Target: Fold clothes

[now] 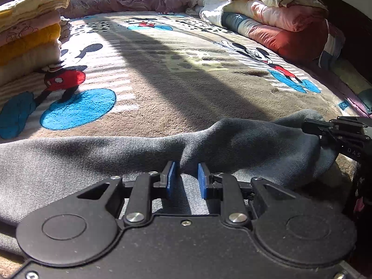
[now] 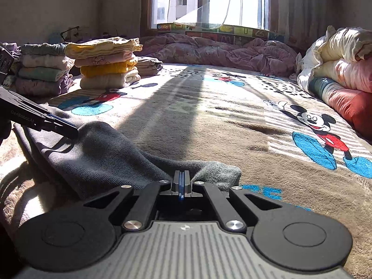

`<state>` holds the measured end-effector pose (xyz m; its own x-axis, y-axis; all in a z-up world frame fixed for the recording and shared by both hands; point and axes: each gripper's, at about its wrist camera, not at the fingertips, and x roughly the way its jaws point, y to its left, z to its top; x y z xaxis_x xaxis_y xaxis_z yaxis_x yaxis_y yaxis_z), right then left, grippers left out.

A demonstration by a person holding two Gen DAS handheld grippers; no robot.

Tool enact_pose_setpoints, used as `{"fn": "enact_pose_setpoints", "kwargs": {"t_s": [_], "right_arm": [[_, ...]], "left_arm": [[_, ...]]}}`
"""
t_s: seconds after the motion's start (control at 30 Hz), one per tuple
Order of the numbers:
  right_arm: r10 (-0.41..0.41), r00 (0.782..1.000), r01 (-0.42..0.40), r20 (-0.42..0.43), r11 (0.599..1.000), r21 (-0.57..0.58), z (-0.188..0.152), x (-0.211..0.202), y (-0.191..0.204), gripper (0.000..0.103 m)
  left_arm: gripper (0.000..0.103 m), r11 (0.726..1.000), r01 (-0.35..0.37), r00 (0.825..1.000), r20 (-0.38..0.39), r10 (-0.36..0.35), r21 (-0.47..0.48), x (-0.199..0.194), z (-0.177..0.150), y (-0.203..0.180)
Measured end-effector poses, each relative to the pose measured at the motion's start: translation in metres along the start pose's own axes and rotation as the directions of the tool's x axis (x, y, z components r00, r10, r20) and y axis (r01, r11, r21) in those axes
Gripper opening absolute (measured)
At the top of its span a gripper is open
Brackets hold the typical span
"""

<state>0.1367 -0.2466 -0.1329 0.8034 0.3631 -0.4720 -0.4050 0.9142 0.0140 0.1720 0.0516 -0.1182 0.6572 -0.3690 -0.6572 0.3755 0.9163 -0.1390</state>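
A dark grey garment (image 1: pixel 93 162) lies rumpled across the near side of a cartoon-mouse blanket (image 1: pixel 162 81). My left gripper (image 1: pixel 187 169) rests low on it, blue pads apart, with a ridge of the cloth rising just at their tips and not squeezed. At the right edge of the left wrist view my right gripper (image 1: pixel 307 126) holds the garment's raised end. In the right wrist view the right gripper (image 2: pixel 182 174) has its pads together, and the grey garment (image 2: pixel 100 153) bunches into its tips. The left gripper (image 2: pixel 75 133) comes in from the left onto a fold.
Two stacks of folded clothes (image 2: pixel 109 67) (image 2: pixel 41 69) stand at the far left of the blanket (image 2: pixel 209 127). Rolled bedding (image 2: pixel 344 69) lines the right side. A purple quilt (image 2: pixel 220 51) lies under the window (image 2: pixel 209 0).
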Motion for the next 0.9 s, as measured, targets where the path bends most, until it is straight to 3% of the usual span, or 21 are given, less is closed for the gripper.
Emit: {"fn": "enact_pose_setpoints", "kwargs": {"t_s": [0.13, 0.2, 0.33, 0.37, 0.4, 0.47, 0.53, 0.6, 0.73, 0.77, 0.83, 0.9], "right_arm": [[-0.005, 1.000, 0.005, -0.011, 0.999, 0.046, 0.000, 0.007, -0.007, 0.000], [0.009, 1.000, -0.011, 0.020, 0.996, 0.088, 0.002, 0.002, -0.009, 0.000], [0.047, 0.993, -0.068, 0.110, 0.979, 0.191, 0.006, -0.008, -0.019, 0.027], [0.032, 0.995, -0.052, 0.089, 0.974, 0.223, 0.003, -0.003, -0.025, 0.024], [0.018, 0.998, -0.035, 0.067, 0.967, 0.253, 0.001, 0.002, -0.031, 0.015], [0.021, 0.999, -0.034, 0.042, 0.939, 0.342, -0.005, 0.015, -0.047, 0.002], [0.052, 0.998, -0.065, 0.042, 0.911, 0.408, -0.008, 0.026, -0.063, 0.000], [0.081, 0.995, -0.097, 0.052, 0.879, 0.466, -0.011, 0.033, -0.074, 0.000], [0.105, 0.992, -0.126, 0.072, 0.874, 0.469, -0.008, 0.022, -0.073, 0.000], [0.121, 0.989, -0.148, 0.087, 0.865, 0.480, -0.006, 0.016, -0.076, 0.002], [0.146, 0.983, -0.183, 0.112, 0.852, 0.491, -0.006, 0.003, -0.081, 0.016], [0.120, 0.985, -0.166, 0.127, 0.870, 0.464, -0.006, -0.014, -0.081, 0.030]], "left_arm": [[0.020, 0.996, -0.010, 0.992, 0.121, 0.021, -0.093, -0.030, -0.001, -0.005], [0.020, 0.997, 0.011, 0.989, 0.149, 0.001, -0.082, -0.032, -0.003, -0.016], [0.020, 0.998, 0.053, 0.987, 0.149, -0.055, 0.018, -0.019, -0.004, -0.059], [0.021, 0.997, 0.059, 0.989, 0.135, -0.064, 0.041, -0.011, -0.004, -0.069], [0.024, 0.997, 0.057, 0.993, 0.104, -0.062, 0.049, 0.004, -0.006, -0.077], [0.026, 0.999, 0.012, 0.997, 0.080, -0.016, 0.053, 0.024, -0.013, -0.087], [0.026, 0.998, -0.015, 0.994, 0.111, 0.009, 0.056, 0.018, -0.013, -0.095], [0.026, 0.999, 0.003, 0.985, 0.170, -0.012, 0.053, -0.002, -0.013, -0.102], [0.026, 0.999, -0.025, 0.970, 0.243, 0.013, 0.047, -0.023, -0.020, -0.110], [0.026, 0.999, -0.013, 0.968, 0.251, 0.002, 0.042, -0.026, -0.022, -0.111], [0.026, 0.998, 0.016, 0.965, 0.262, -0.029, 0.054, -0.029, -0.023, -0.116], [0.026, 0.994, 0.048, 0.962, 0.261, -0.073, 0.099, -0.022, -0.023, -0.128]]}}
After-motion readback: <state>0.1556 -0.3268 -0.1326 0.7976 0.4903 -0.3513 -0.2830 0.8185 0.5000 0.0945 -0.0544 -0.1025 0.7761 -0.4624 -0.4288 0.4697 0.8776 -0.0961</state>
